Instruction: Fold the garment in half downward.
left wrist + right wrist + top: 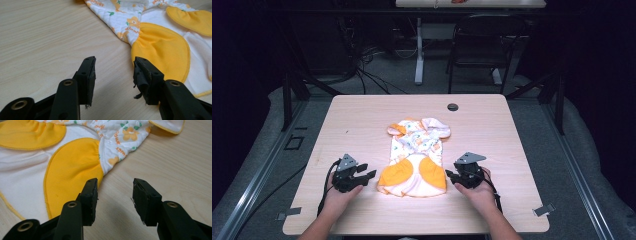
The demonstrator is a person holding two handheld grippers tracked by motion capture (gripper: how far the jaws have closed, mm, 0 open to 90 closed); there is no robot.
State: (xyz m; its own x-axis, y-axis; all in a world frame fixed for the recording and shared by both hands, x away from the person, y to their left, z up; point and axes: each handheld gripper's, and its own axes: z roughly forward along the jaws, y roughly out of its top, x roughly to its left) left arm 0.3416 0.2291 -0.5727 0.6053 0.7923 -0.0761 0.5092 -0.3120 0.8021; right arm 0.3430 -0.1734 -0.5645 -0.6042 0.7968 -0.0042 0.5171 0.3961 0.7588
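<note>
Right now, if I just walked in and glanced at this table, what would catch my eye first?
Probably the small white baby garment with orange flower print and bright yellow patches, lying flat in the middle of the pale wooden table. Next, the two black hand-held grippers flanking its near end, left gripper and right gripper, both open and empty.

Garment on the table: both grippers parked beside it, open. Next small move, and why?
Probably slide each gripper inward to a bottom corner of the garment. The left gripper and right gripper flank its near hem, jaws apart, holding nothing. In each gripper view an orange panel lies just past the jaw tips on the table.
</note>
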